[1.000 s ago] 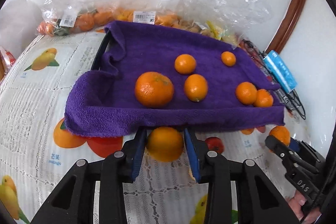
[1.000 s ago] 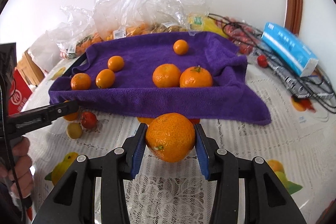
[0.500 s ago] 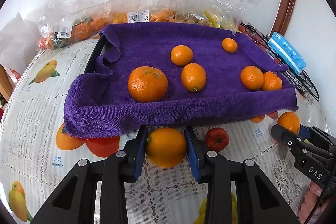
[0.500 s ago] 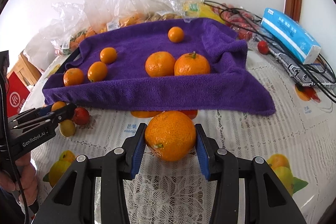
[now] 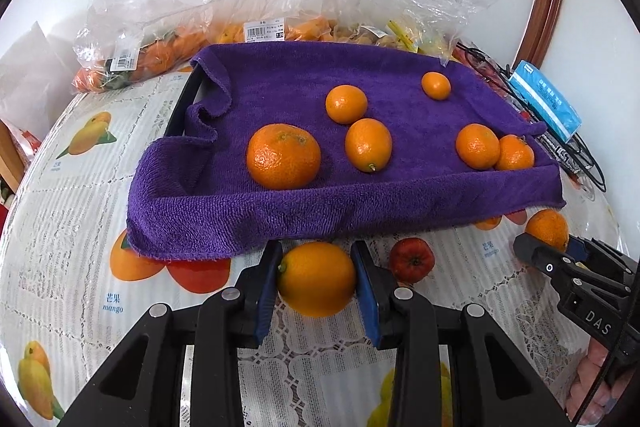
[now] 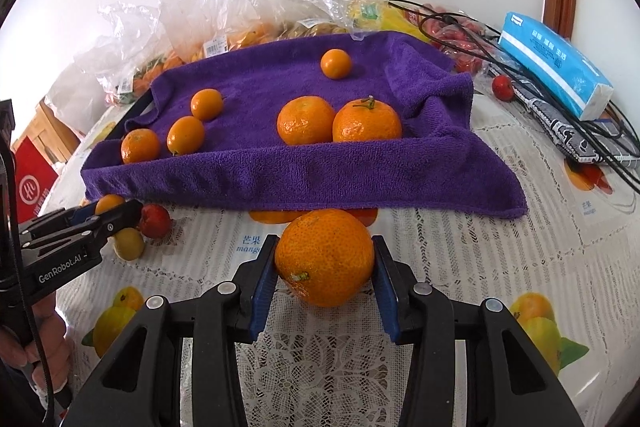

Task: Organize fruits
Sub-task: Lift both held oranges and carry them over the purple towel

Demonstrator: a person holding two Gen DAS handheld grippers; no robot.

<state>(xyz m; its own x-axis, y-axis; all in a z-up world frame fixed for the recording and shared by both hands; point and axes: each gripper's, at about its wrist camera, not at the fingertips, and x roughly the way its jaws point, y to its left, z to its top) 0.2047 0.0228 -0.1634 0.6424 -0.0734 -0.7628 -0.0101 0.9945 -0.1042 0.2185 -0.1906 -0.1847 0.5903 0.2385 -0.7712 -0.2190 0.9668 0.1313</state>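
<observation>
A black tray (image 5: 182, 99) lined with a purple terry towel (image 5: 280, 211) holds six orange citrus fruits (image 5: 283, 155), two of them touching at its right end. Clear plastic bags (image 5: 152, 27) of fruit lie behind it. In front of the tray, the left gripper (image 5: 317, 281) pinches a smooth yellow-orange fruit (image 5: 317, 279), tilted down over the lace tablecloth (image 5: 60, 227). The right gripper (image 6: 325, 263) likewise clamps a dimpled orange mandarin (image 6: 325, 257).

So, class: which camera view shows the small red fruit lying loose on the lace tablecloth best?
The left wrist view: the small red fruit shows whole, beside the left gripper. In the right wrist view, that gripper's tip partly covers it.
</observation>
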